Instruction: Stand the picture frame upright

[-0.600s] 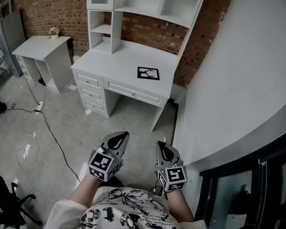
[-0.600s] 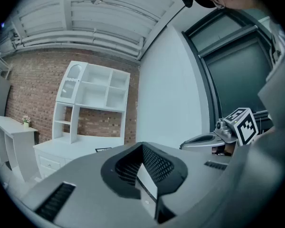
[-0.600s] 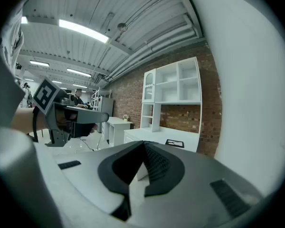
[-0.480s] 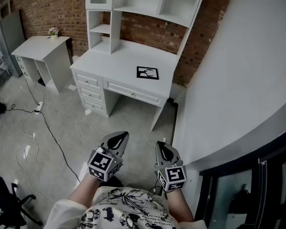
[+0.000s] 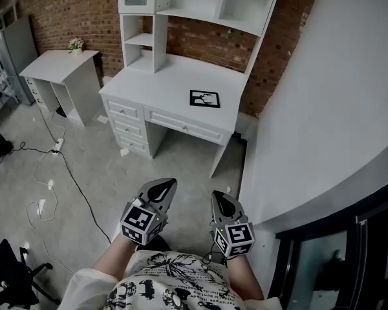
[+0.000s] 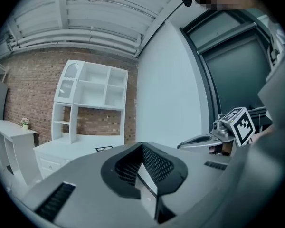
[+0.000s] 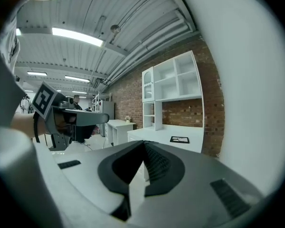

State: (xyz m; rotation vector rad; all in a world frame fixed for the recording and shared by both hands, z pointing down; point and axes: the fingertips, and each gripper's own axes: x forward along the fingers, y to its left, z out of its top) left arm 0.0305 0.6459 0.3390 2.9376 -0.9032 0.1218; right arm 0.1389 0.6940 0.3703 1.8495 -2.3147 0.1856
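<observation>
A black picture frame [image 5: 204, 99] lies flat on the white desk [image 5: 161, 82], toward its right side. It also shows small in the right gripper view as the frame [image 7: 179, 139] and in the left gripper view as a dark sliver [image 6: 104, 148]. Both grippers are held close to the person's body, far from the desk. My left gripper [image 5: 163, 185] is shut and holds nothing. My right gripper [image 5: 221, 198] is shut too, with nothing in it.
The desk has a white hutch [image 5: 194, 5] with shelves against the brick wall, and drawers [image 5: 126, 118] at its left. A smaller white table [image 5: 55, 66] stands left. Cables [image 5: 52, 179] trail over the floor. A curved white wall [image 5: 323, 108] rises at the right.
The view has shifted slightly, with the desk and frame a little higher and to the right in the picture. Both grippers keep their places, still shut.
</observation>
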